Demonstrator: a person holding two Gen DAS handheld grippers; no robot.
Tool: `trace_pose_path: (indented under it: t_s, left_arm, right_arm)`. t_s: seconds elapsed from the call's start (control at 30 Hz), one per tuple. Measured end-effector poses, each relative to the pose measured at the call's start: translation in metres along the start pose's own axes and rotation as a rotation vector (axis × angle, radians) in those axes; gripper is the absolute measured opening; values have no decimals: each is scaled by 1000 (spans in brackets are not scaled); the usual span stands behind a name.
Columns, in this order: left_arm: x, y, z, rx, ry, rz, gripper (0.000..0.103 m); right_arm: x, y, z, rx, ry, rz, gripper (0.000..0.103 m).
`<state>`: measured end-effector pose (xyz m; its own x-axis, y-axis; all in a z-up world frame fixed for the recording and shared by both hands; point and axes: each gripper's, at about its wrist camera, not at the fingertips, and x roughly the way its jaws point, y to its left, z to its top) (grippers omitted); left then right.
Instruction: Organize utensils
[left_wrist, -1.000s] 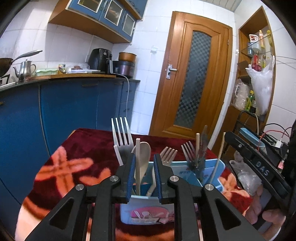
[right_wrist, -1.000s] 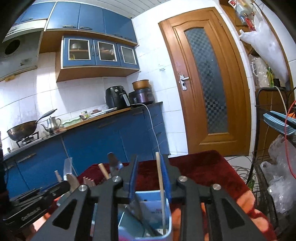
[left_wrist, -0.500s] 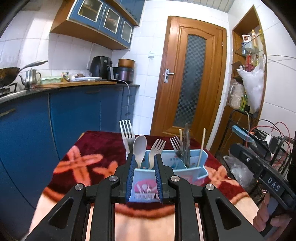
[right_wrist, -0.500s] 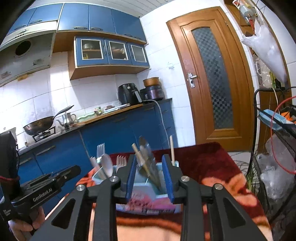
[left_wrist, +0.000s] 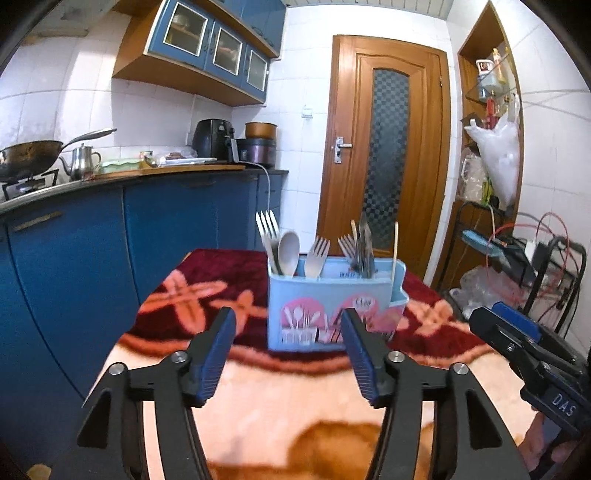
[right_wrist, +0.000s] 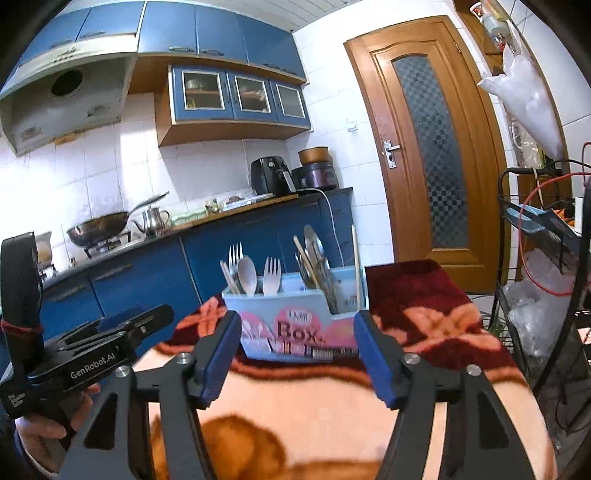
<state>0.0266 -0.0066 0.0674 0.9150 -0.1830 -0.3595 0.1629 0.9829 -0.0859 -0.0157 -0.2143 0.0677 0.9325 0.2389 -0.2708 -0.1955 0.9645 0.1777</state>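
A light blue utensil box (left_wrist: 332, 306) with pink pictures stands on the red and peach blanket (left_wrist: 207, 291). It holds forks, a beige spoon (left_wrist: 289, 251), dark metal cutlery (left_wrist: 364, 247) and a chopstick (left_wrist: 395, 240). My left gripper (left_wrist: 288, 354) is open and empty, a short way in front of the box. My right gripper (right_wrist: 295, 358) is open and empty too, in front of the same box (right_wrist: 291, 314). Each gripper shows at the edge of the other's view.
Blue kitchen cabinets (left_wrist: 110, 236) with a wok, a kettle and an air fryer on the counter run along the left. A wooden door (left_wrist: 388, 147) is behind the table. A wire rack (left_wrist: 517, 266) with cables and bags stands at the right.
Both grippers have opened wide and pulled back from the box. A second ago they were narrowly closed right over the utensils; now the box stands apart in front of them.
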Motion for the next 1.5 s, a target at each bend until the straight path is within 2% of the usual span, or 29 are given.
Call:
trace_pose_path:
  t_s: [0.2,0.4,0.5,0.6,1.5]
  left_arm:
    - [1,3,-31,-2,14,57,68]
    - [6,2,-52,43,31,97,68]
    - [8,3,-60,40,38,92,68]
    - [11,2,-64,38,56,87,69]
    - [9,-1,-69,39,47,112,69]
  right_arm:
    - [-7,3,-27,-24,25,-31,79]
    - [-6,1,-56,-59,37,-82,81]
    - [-8,-1,-65,-73,12,-102,90]
    - [-11,0,-67,-84,-18,-115,91]
    - [-10,-2,-70,-64,-23,-105,91]
